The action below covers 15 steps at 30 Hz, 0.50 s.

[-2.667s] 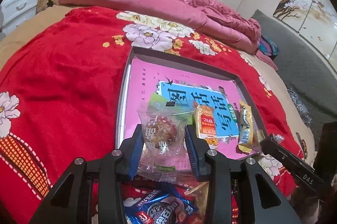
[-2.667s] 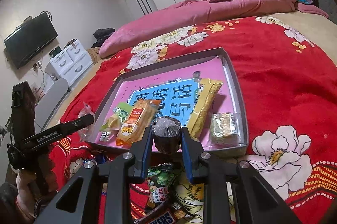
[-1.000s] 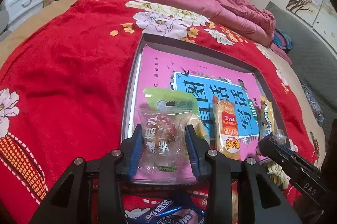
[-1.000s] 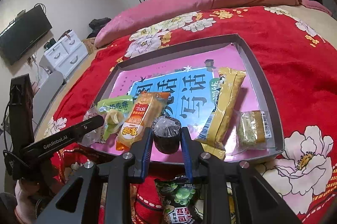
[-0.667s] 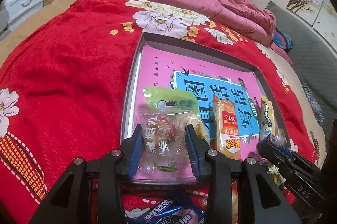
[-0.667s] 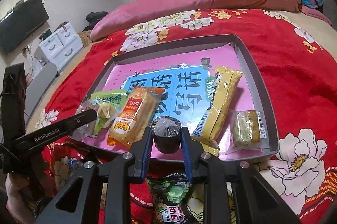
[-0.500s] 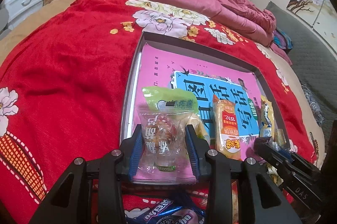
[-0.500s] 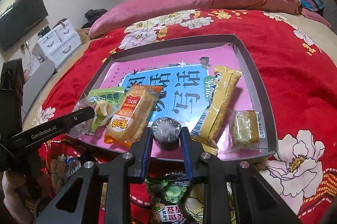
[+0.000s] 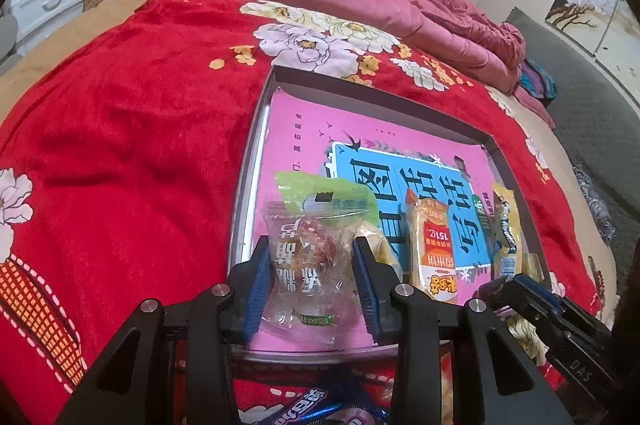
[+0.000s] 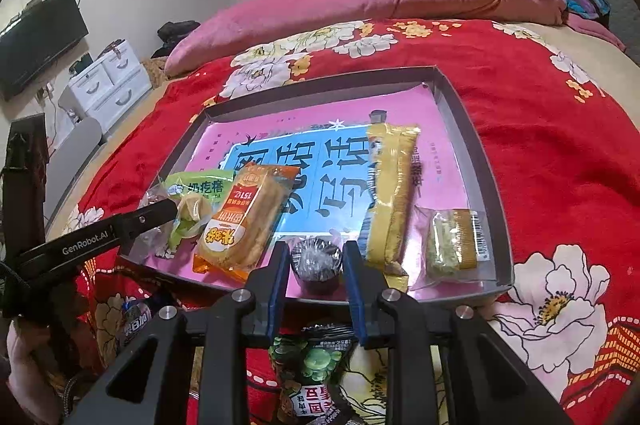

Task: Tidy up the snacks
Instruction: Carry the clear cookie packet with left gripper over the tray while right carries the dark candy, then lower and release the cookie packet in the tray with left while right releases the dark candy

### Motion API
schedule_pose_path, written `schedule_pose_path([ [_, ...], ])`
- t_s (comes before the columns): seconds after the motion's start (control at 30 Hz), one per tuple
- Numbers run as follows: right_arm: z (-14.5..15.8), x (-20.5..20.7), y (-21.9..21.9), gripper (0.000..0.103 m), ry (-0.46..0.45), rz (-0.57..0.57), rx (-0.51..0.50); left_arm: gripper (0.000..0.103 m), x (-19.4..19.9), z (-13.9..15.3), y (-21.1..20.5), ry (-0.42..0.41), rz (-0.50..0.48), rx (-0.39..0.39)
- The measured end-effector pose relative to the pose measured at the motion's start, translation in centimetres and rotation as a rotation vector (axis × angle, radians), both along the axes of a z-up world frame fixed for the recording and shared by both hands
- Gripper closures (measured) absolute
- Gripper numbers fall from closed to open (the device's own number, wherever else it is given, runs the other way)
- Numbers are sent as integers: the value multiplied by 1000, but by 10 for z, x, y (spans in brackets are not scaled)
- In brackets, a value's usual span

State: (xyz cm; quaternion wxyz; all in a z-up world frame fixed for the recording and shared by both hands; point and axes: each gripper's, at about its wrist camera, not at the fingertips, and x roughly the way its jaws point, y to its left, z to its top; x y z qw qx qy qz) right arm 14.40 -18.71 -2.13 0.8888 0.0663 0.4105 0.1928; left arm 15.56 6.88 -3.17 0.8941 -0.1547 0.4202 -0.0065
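Two views, left wrist first: the left tongs (image 9: 314, 275) are closed on a clear snack bag (image 9: 312, 257), its crinkled film pinched between the blue pads.
Left view, position: the bag hangs over the near left corner of the grey tray (image 9: 256, 133), in front of a green packet (image 9: 324, 191) that lies on the pink tray floor.
Left view, row: an orange packet (image 9: 434, 253) and a yellow bar (image 9: 506, 225) lie further right in the tray; the right tongs (image 9: 508, 289) reach in from the lower right.
Left view, change: against 2.7 s ago the tongs have come forward over the tray's near rim, and over the last second this view barely shifts.
Right view, grip: the right tongs (image 10: 316, 265) are closed on a small dark foil-topped cup (image 10: 316, 261), held between the orange packet (image 10: 246, 225) and the yellow bar (image 10: 390, 193).
Right view, neighbours: a clear-wrapped cake (image 10: 454, 239) lies at the tray's near right corner; the left tongs (image 10: 160, 211) show at the green packet (image 10: 196, 199).
Right view, change: compared with a second ago the cup sits lower, now just inside the near rim (image 10: 500, 185).
Off the tray: a green bean bag (image 10: 316, 365) lies on the red bedspread (image 10: 560, 145) below.
Meaning: both snacks appear ready to be let go into the row; loose packets on the bed remain to be sorted.
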Motion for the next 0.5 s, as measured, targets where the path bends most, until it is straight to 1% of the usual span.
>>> schedule_pose_path([
  [0.17,3,-1,-2,75,-8,-2,9,60,-1,2,0,-10,-4,-5],
  [0.3,3,-1,-3,75,-12,-4,10,53,-2,4,-3,-16,-16,-2],
  [0.5,4,-2,-4,75,-15,-8,18,49,-3,6,-5,-20,-22,5],
])
